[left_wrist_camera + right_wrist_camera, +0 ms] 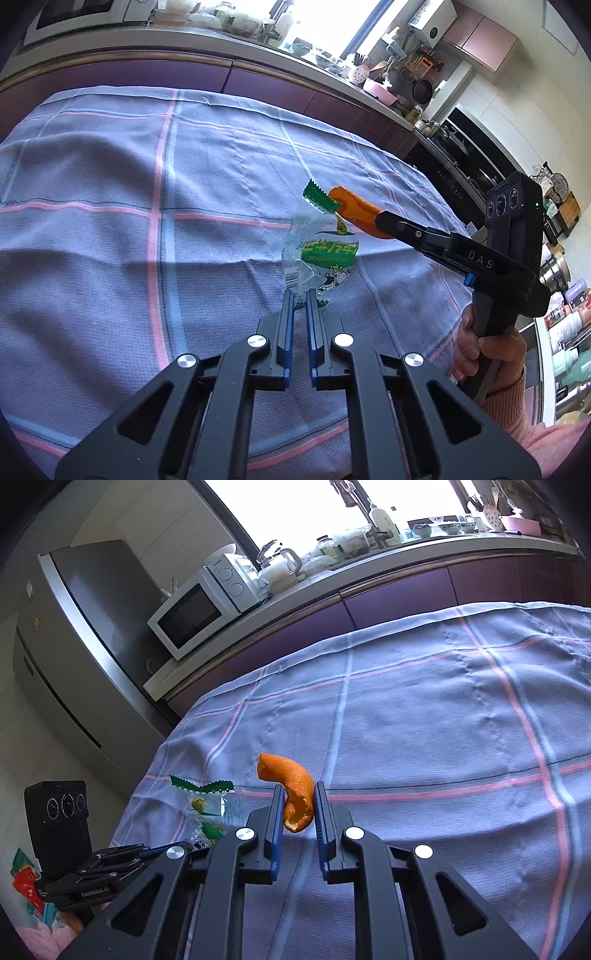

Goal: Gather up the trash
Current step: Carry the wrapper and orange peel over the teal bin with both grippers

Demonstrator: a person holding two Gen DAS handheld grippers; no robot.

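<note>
The bench (110, 192) is covered by a blue checked cloth with pink and pale stripes, and serves as the reference here. Beyond its far edge runs a kitchen counter (332, 587) carrying a white microwave (199, 609); a steel refrigerator (74, 635) stands past the bench's left end in the right wrist view.

Above the middle of the bench, the right tool (298, 805) holds a curled strip of orange peel (295, 790), its blue pads pressed on the lower part of the peel and the upper end curving free. The peel hangs clear of the cloth, consistent with carriage to a bin. A hand (484, 350) in a pink sleeve grips that tool's handle.

Nearer the bench's front, the left tool (300, 301) is nearly closed, pinching the lower edge of a clear snack wrapper (317, 254) with green print; the wrapper stands up from the tips, apparently lifted.

No bin is visible in either view. How much wrapper lies between the left pads is hard to judge. Colourful items (26, 882) below the bench's left end are cut off and unidentifiable.
</note>
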